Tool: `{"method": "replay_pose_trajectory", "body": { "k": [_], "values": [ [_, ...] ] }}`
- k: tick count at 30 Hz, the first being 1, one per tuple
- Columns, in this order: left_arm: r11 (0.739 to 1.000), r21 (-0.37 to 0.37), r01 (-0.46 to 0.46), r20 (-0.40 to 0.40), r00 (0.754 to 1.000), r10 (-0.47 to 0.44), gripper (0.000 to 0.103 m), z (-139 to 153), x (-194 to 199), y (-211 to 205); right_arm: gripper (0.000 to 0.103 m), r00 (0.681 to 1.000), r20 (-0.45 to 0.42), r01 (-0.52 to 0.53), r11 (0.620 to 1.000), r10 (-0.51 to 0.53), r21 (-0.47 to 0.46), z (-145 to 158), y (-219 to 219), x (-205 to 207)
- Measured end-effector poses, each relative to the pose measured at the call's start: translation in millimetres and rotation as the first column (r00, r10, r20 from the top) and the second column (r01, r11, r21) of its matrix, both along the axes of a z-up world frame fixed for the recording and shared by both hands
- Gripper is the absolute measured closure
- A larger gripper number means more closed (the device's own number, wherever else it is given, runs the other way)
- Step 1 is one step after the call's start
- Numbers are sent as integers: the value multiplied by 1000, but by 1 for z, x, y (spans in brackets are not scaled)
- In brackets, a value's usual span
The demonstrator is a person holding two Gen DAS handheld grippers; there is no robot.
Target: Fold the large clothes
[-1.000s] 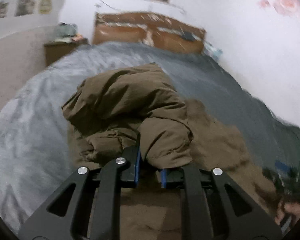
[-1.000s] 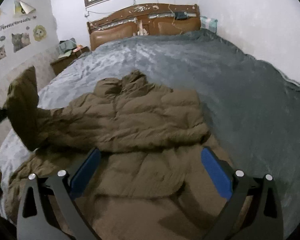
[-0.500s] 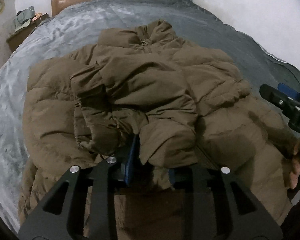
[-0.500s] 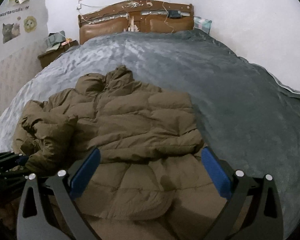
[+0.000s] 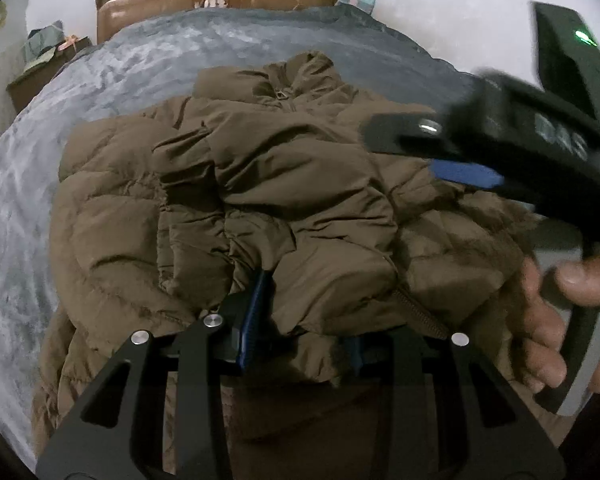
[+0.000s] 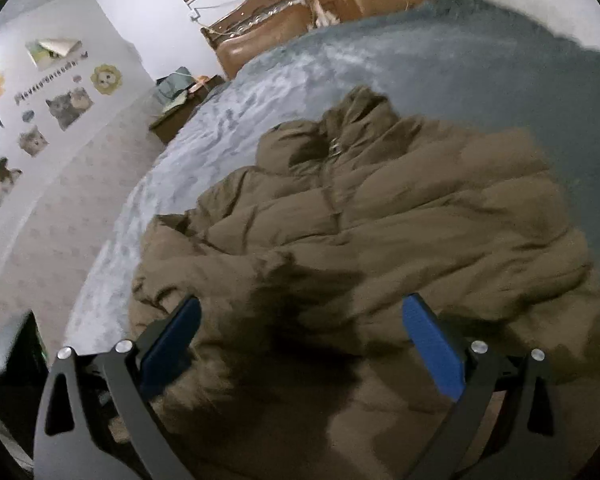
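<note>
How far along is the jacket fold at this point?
Early. Done: one sleeve lies folded across the brown puffer jacket on the grey bed. In hand: the left gripper has just been opening with the cuff between its jaws; the right gripper hovers open over the jacket. Left: the body folds.
</note>
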State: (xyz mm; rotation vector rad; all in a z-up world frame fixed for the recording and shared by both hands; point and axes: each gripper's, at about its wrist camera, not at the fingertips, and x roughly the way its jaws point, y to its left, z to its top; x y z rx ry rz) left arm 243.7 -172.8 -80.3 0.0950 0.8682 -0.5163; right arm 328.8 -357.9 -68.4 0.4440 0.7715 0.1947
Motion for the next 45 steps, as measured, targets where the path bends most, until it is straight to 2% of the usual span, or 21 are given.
{"method": "replay_pose_trajectory", "body": {
  "k": [2, 3, 6, 8, 10, 11, 14, 15, 16, 17, 18, 22, 24, 27, 31, 35, 36, 37, 38, 40, 45],
  "values": [
    [1000, -16, 0, -2, 1000, 0, 68, 1, 1, 4, 51, 998, -24, -57, 995, 59, 86, -10, 7, 11],
    [1000, -26, 0, -7, 1000, 0, 68, 1, 2, 5, 82, 995, -33, -85, 991, 89, 105, -13, 12, 17],
    [997, -75, -15, -33, 999, 12, 59, 4, 4, 16, 95, 998, -13, -64, 998, 63, -8, -10, 21, 19],
    [992, -126, -21, -56, 998, 14, 50, 11, 4, 27, 96, 999, -4, -36, 999, 36, -26, -7, 19, 17],
    [987, -151, -57, -51, 997, 49, 5, 23, 2, 41, 97, 999, 31, 18, 991, -14, -133, 3, 17, 13],
    [980, -182, -83, -5, 997, 83, 3, 35, -1, 54, 97, 998, 46, 50, 983, -42, -177, 7, 12, 12],
    [967, -219, -132, 43, 988, 145, 3, 58, 2, 84, 92, 993, 77, 109, 969, -94, -222, 17, -5, 8],
    [966, -200, -165, 76, 980, 184, 3, 60, 4, 94, 77, 992, 80, 109, 972, -94, -207, 17, -10, 7],
    [966, -165, -197, 88, 973, 213, 3, 55, 8, 101, 33, 991, 82, 120, 971, -105, -206, 15, -13, 6],
    [965, -140, -221, 84, 969, 234, 3, 51, 13, 104, 12, 989, 79, 136, 967, -122, -215, 14, -15, 6],
    [962, -114, -248, 75, 963, 258, 3, 45, 19, 108, 4, 986, 83, 157, 963, -142, -217, 14, -20, 3],
    [939, -37, -342, 20, 939, 343, 4, 18, 40, 120, 4, 973, 136, 217, 945, -188, -245, 33, -25, -17],
    [927, -26, -374, 17, 927, 374, 4, 14, 44, 122, 4, 977, 162, 176, 955, -139, -238, 44, -12, -29],
    [908, -9, -419, 54, 906, 419, 4, 19, 48, 131, 5, 982, 187, 76, 948, -18, -308, 50, 30, -35],
    [885, -24, -465, 102, 879, 465, 3, 28, 45, 146, 5, 984, 161, -12, 930, 77, -367, 33, 82, -23],
    [877, -50, -479, 72, 874, 481, 3, 29, 44, 160, 7, 991, 93, -41, 881, 96, -471, 9, 104, -10],
    [878, -49, -477, 71, 875, 479, 3, 28, 45, 160, 15, 994, 81, -24, 860, 76, -511, 2, 102, -5],
    [880, -50, -472, 74, 877, 475, 3, 29, 46, 158, 48, 995, 82, -11, 853, 62, -522, 1, 98, -2],
    [883, -53, -467, 77, 879, 470, 3, 30, 46, 157, 62, 996, 76, 1, 849, 47, -529, -1, 93, -1],
    [888, -65, -455, 81, 885, 459, 3, 31, 47, 154, 87, 998, 68, 18, 878, 17, -478, 4, 70, 0],
    [901, -42, -433, 99, 895, 435, 3, 25, 43, 150, 88, 973, 202, 189, 895, -114, -404, 47, 15, -18]
  ]
}}
